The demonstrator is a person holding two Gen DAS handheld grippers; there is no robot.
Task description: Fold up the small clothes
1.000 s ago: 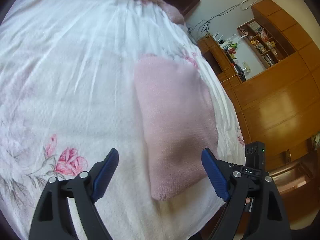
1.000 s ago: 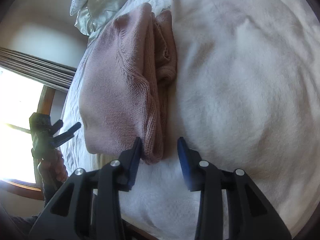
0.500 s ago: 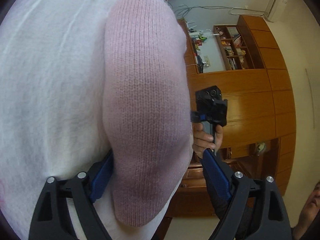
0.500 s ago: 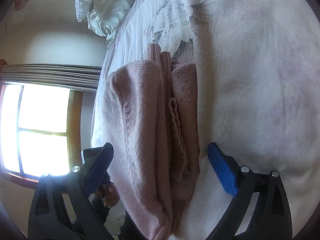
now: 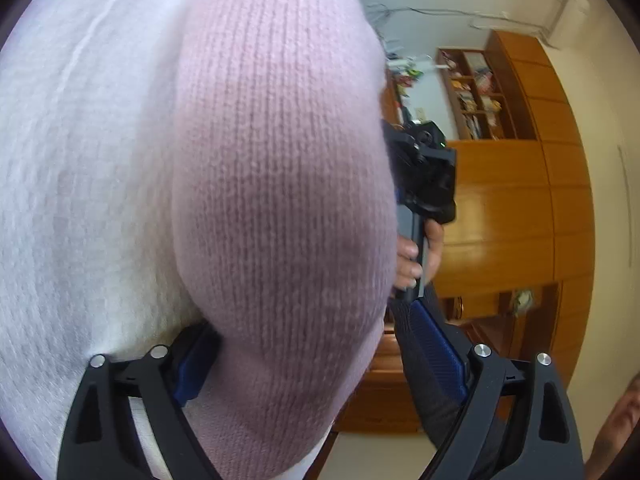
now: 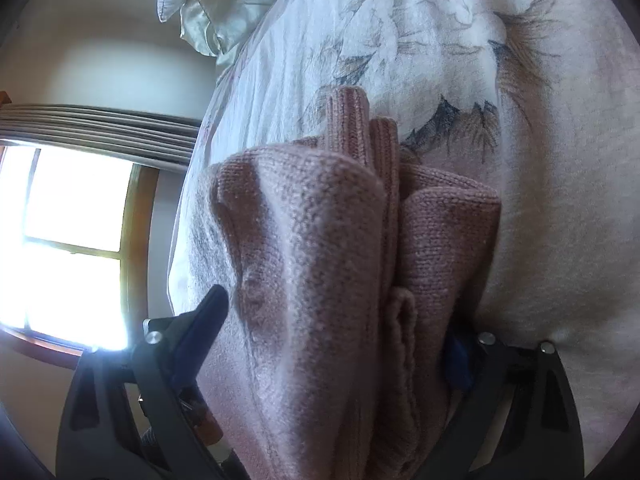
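The right tool (image 6: 332,344) is spread wide around a folded pink knit garment (image 6: 340,280) lying on the bed (image 6: 560,160), one finger on each side of the bundle. The garment's stacked folds run away from the camera. The bedcover (image 6: 420,40) shows a floral print. A pale pillow (image 6: 216,4) lies at the bed's far edge, a bright window (image 6: 68,240) beyond.

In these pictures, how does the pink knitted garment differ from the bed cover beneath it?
The pink knitted garment is plain pink, while the bed cover is whitish with a printed flower pattern. The garment is folded into several thick layers; the cover lies spread out in one layer. The garment shows coarse knit ribs; the cover looks finer and flatter. Both are soft cloth.
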